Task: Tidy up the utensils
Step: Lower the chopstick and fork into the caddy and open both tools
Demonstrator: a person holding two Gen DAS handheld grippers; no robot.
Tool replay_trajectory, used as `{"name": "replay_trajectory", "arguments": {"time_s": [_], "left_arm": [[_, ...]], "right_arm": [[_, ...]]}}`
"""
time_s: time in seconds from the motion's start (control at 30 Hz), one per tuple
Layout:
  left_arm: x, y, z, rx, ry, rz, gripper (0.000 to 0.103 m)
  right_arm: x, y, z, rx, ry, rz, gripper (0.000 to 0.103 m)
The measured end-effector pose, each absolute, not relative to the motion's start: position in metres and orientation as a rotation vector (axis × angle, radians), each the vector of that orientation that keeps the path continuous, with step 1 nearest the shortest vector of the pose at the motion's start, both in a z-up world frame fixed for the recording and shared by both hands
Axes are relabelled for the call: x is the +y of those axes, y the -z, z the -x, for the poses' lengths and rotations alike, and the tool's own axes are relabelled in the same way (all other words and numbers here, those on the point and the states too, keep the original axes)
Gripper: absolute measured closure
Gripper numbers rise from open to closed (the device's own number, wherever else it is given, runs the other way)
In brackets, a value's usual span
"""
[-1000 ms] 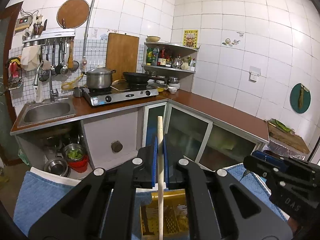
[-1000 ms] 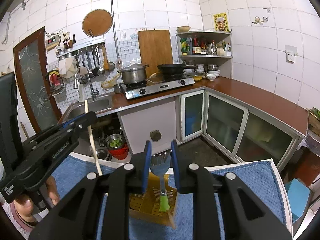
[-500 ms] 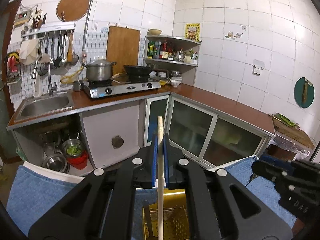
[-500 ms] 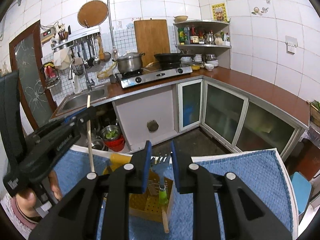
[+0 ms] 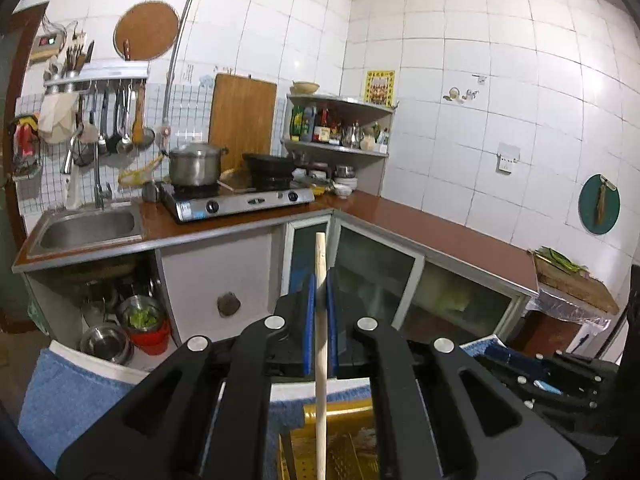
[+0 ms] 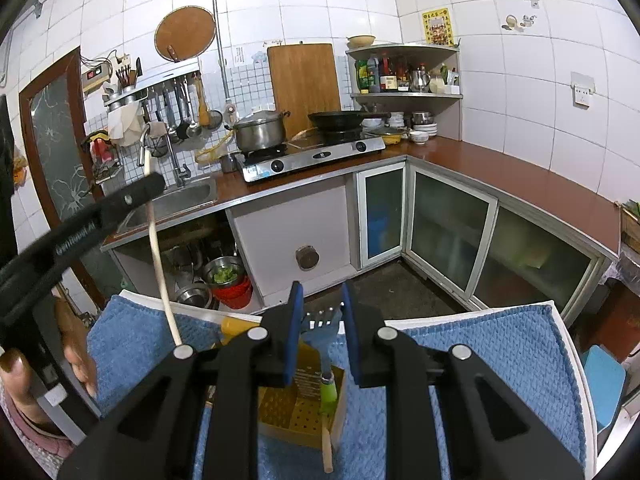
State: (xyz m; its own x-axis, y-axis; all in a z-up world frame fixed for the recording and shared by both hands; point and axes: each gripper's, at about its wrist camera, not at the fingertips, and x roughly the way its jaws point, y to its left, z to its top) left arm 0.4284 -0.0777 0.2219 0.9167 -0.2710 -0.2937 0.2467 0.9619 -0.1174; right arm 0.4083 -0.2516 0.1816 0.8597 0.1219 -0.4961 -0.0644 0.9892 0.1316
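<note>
Left tool (image 5: 319,300) pinches upright wooden stick (image 5: 321,344) over yellow caddy (image 5: 336,440).

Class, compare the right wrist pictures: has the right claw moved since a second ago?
Yes. The right claw has sunk slightly: the stove now sits higher above its tips.

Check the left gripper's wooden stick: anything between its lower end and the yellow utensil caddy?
Nothing visible. The thin wooden stick, clamped in the left gripper, hangs straight over the yellow perforated utensil caddy. The right gripper grips a blue slotted spatula over its other side, apart from the stick.
</note>
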Motion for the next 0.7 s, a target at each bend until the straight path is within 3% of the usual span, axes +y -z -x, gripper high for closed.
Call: {"name": "replay_trajectory", "arguments": {"time_s": [0.7], "left_arm": [[-0.072, -0.094, -0.458, 0.500, 0.244, 0.073, 0.098]], "right_arm": [[-0.250, -0.100, -0.429, 0.647, -0.109, -0.113, 0.083]]}}
